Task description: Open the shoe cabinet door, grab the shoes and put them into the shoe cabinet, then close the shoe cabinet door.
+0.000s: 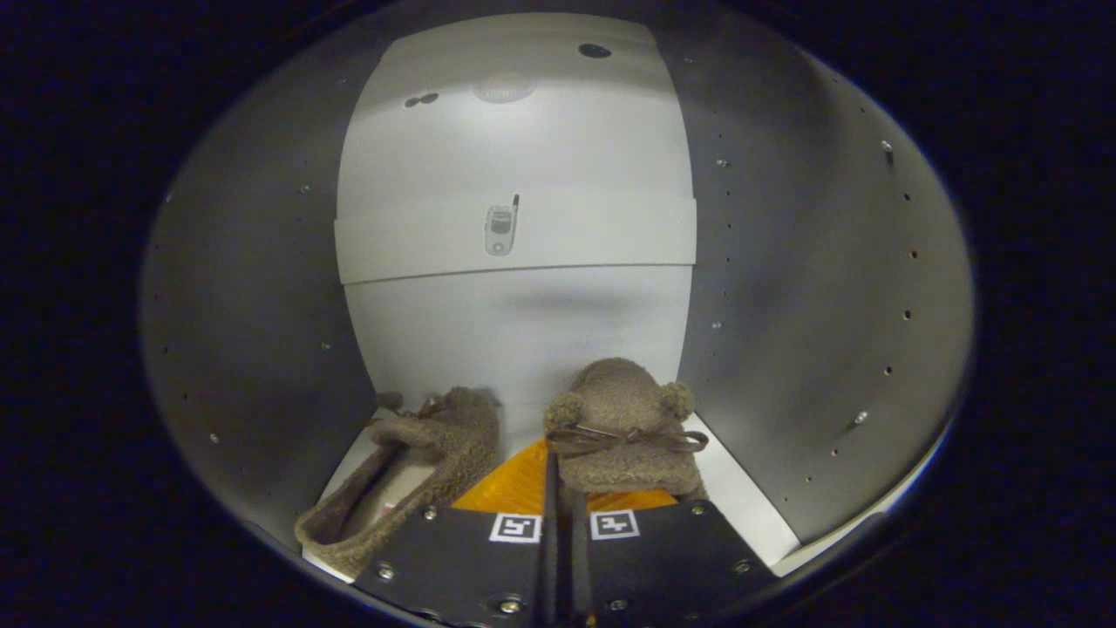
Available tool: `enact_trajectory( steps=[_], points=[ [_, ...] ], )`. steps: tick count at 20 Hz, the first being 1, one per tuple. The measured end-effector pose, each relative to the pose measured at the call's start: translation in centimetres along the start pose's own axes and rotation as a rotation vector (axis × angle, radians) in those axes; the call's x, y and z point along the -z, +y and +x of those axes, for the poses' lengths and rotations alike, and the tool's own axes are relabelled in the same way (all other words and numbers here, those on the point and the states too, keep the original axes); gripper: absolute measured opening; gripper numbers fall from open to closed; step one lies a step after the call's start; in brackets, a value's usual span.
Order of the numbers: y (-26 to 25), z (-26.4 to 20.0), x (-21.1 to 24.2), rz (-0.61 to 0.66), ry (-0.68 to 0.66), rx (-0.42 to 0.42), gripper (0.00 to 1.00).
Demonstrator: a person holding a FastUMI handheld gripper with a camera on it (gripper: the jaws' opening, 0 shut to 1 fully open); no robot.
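Shoe (626,427) inside cabinet (253,288), heel pinched between closed jaws

Two fuzzy grey-brown slippers (623,427) with a brown bow; orange lining, seemingly; pale grey cabinet walls (253,305).

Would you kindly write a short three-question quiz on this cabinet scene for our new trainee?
1. True or false: both slippers are inside the shoe cabinet.
2. Which slipper does the gripper hold? A) the left slipper, lying on its side; B) the right slipper with the bow.
3. Fill in: the gripper's fingers pinch the held slipper at its ____ end.

Key: 1. True. 2. B. 3. Near, by the orange lining; the fingers look closed on it.
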State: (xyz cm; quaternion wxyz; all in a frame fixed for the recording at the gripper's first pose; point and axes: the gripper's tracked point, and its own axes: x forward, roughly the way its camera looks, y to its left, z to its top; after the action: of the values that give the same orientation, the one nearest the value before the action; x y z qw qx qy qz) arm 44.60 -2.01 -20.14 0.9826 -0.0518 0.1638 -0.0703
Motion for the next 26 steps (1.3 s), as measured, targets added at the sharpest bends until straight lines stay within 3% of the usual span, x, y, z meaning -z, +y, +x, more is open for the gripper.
enact_trajectory(
  steps=[5, 12, 19, 26],
  points=[
    [-0.4, 1.3, 0.1, 0.019, 0.032, 0.012, 0.06],
    [-0.9, 0.5, 0.9, 0.009, 0.099, 0.017, 0.26],
    [-0.2, -2.8, 0.9, -0.044, 0.110, 0.011, 0.26],
    [-0.5, -7.7, -1.0, -0.045, 0.039, 0.020, 0.26]
  ],
)
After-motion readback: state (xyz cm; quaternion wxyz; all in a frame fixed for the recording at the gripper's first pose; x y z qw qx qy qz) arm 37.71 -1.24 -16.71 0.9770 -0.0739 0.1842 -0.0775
